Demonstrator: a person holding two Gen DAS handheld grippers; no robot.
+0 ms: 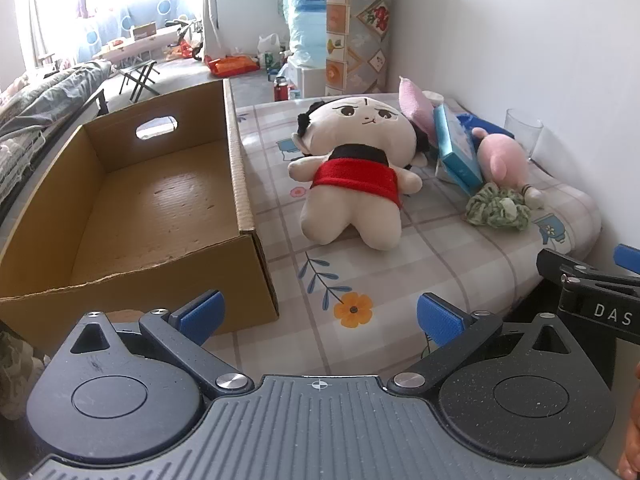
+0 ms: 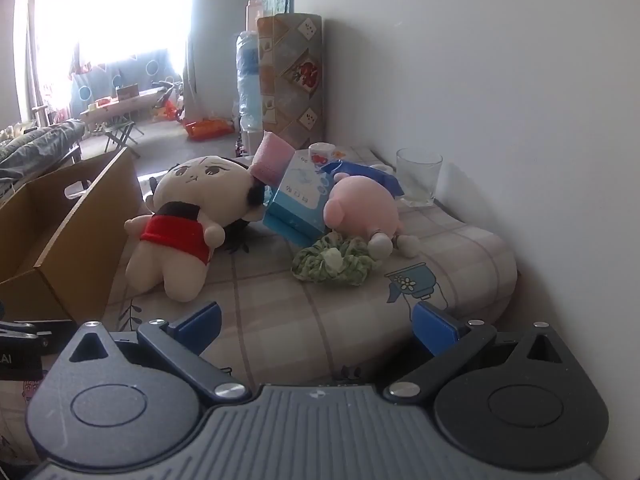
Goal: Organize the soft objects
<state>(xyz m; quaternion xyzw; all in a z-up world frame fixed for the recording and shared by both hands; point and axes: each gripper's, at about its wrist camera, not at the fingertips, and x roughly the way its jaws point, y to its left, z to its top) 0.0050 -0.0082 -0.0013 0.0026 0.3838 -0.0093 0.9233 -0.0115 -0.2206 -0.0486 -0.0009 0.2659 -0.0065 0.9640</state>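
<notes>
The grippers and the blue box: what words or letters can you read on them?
"DAS" in white letters, on the right gripper seen at the left camera's edge; the word runs out of view.
"AI" on the left gripper's black body, at the right camera's edge.
Blue box: print too blurred to read.

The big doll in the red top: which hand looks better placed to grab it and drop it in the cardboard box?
Probably the left gripper. It is open, faces the doll almost head-on, and the cardboard box sits right beside it. The right gripper, also open, faces the green scrunchie.
</notes>
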